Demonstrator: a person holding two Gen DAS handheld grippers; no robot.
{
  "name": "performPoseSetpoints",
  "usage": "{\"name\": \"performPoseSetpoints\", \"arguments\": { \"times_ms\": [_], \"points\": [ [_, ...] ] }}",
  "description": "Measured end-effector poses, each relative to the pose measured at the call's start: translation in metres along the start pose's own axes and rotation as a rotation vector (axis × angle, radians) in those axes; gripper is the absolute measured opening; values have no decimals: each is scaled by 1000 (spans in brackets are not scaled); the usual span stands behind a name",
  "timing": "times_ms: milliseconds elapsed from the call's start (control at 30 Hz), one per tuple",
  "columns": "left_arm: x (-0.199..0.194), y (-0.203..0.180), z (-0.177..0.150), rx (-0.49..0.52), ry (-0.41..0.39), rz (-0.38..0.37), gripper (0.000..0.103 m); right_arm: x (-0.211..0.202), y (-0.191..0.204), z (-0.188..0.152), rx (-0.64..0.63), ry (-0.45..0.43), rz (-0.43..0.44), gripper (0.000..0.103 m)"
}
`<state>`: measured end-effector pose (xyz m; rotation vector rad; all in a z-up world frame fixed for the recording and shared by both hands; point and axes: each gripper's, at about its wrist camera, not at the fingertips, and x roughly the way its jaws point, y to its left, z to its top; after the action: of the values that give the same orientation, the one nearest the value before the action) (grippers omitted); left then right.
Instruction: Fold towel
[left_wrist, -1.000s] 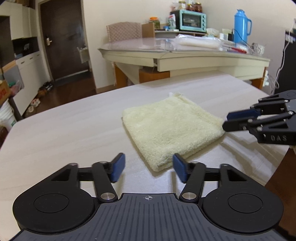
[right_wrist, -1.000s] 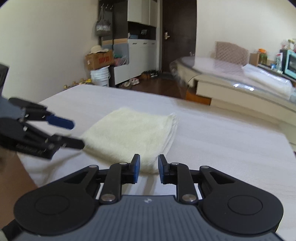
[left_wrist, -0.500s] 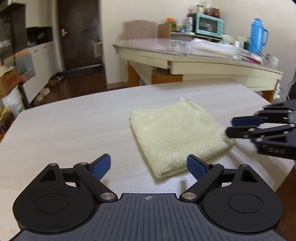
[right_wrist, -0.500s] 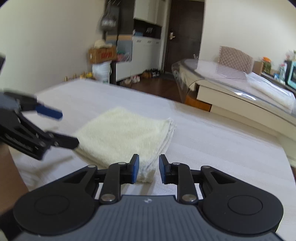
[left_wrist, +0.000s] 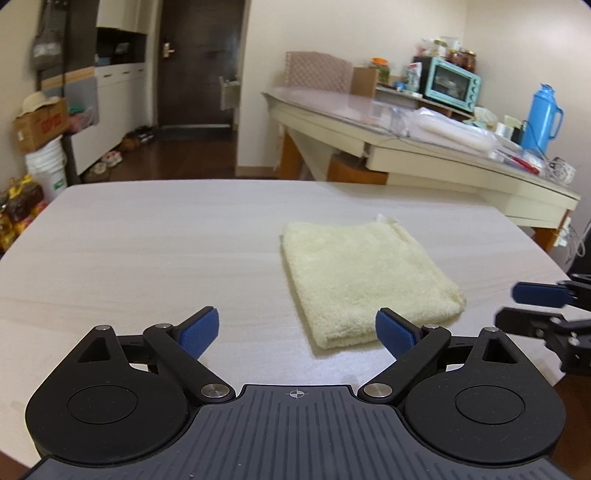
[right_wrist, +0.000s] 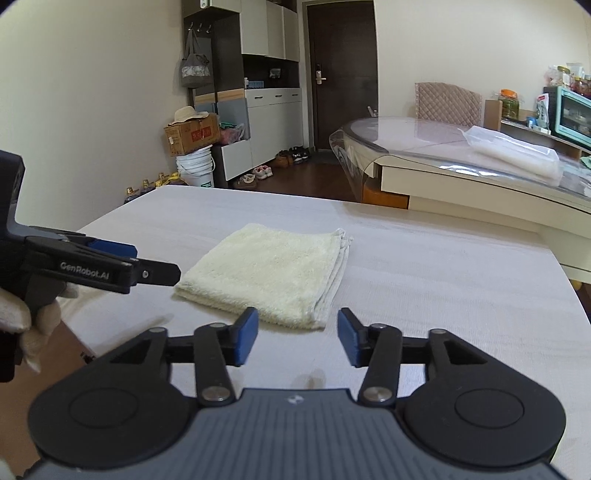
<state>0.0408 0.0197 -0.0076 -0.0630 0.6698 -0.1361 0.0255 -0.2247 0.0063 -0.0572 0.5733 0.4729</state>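
Note:
A pale yellow towel (left_wrist: 364, 278) lies folded into a square on the light table (left_wrist: 147, 240); it also shows in the right wrist view (right_wrist: 273, 271). My left gripper (left_wrist: 295, 330) is open and empty, held just short of the towel's near edge. My right gripper (right_wrist: 297, 336) is open and empty, just behind the towel's near corner with the stacked layers. Each gripper shows in the other's view, the right gripper (left_wrist: 532, 306) at the right edge and the left gripper (right_wrist: 147, 264) at the left, both apart from the towel.
A second table (left_wrist: 424, 155) behind holds a plastic-wrapped bundle (left_wrist: 454, 131), a teal oven (left_wrist: 452, 85) and a blue flask (left_wrist: 543, 116). White cabinets (right_wrist: 275, 125), a cardboard box (right_wrist: 194, 134), a bucket (right_wrist: 195, 168) and shoes stand by the dark door (right_wrist: 341, 70).
Both grippers have opened wider; the right went from nearly shut to open. Both have drawn back from the towel, and the left view has swung left. The towel has not moved.

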Motion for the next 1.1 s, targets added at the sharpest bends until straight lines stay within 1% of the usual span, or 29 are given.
{"name": "performPoseSetpoints", "arguments": {
  "times_ms": [33,67,100,133,167,200,300,600,833,867,900,933,1100],
  "points": [
    [0,-1,1,-3,4,-5,95,-2,2,0,3,-4,-7,70],
    [-1,-2,1,-5,7,-7,95,-3,3,0,6,-10,-14,80],
    [-3,-3,1,0,6,-8,95,-5,4,0,9,-17,-18,85],
    [-5,-4,0,5,5,-8,95,-7,5,0,13,-25,-20,88],
    [-7,-5,0,10,5,-9,95,-8,5,0,16,-28,-23,95],
    [-9,-7,0,15,4,-10,95,-10,6,0,19,-31,-25,96],
    [-13,-10,0,20,6,-9,96,-15,6,-1,28,-40,-25,97],
    [-33,-19,-4,14,-39,-32,97,-35,11,-3,27,-65,-21,97],
    [-39,-26,-6,-3,-22,-24,99,-49,17,-5,4,-69,-35,97],
    [-40,-27,-6,-2,-20,-17,101,-50,17,-6,1,-68,-37,97],
    [-39,-29,-7,13,-20,6,103,-50,17,-6,0,-67,-38,97],
    [-39,-30,-7,17,-20,15,103,-50,16,-6,1,-64,-38,97],
    [-38,-29,-7,14,-16,9,103,-46,16,-6,15,-57,-43,97]
  ]
}}
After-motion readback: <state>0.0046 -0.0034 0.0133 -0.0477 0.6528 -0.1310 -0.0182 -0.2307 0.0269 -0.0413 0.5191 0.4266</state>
